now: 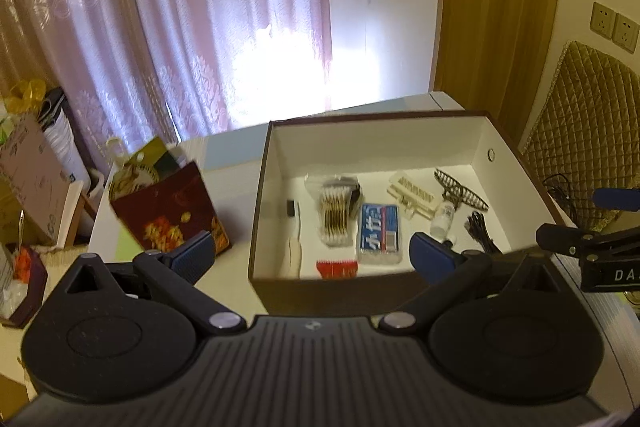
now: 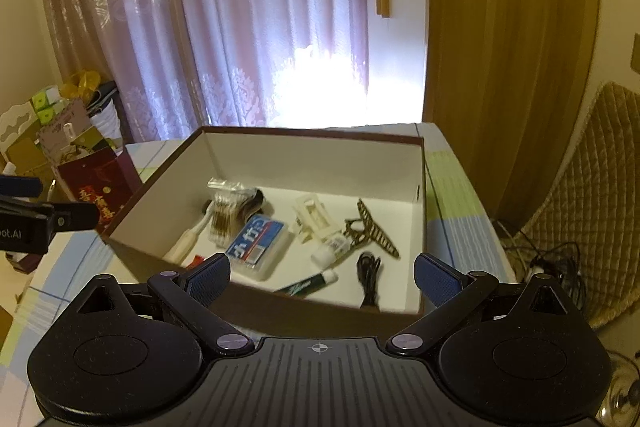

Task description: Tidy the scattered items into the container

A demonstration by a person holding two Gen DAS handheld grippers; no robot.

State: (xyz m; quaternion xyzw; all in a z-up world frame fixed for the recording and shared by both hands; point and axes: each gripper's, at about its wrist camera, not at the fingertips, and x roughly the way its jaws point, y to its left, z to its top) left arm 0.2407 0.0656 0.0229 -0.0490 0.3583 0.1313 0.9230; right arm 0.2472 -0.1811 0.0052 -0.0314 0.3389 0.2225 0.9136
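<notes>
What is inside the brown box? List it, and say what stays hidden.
In the brown box: cotton swabs, toothbrush, blue case, white clip, striped hair claw, small bottle, green tube, black cable, red item. The near wall hides the floor strip behind it.

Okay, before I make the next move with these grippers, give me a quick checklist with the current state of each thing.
1. Left gripper empty and open: ok, fingers spread wide with nothing between them.
2. Right gripper empty and open: ok.
3. Box open and reachable: ok, no lid on it, and both grippers hover near its front wall.
4. Items inside the box: ok, the cotton swabs, blue case, hair clip and black cable lie on its floor.
5. Scattered items left on the table: cannot tell, only a red gift bag stands there, and the near table is hidden.
</notes>
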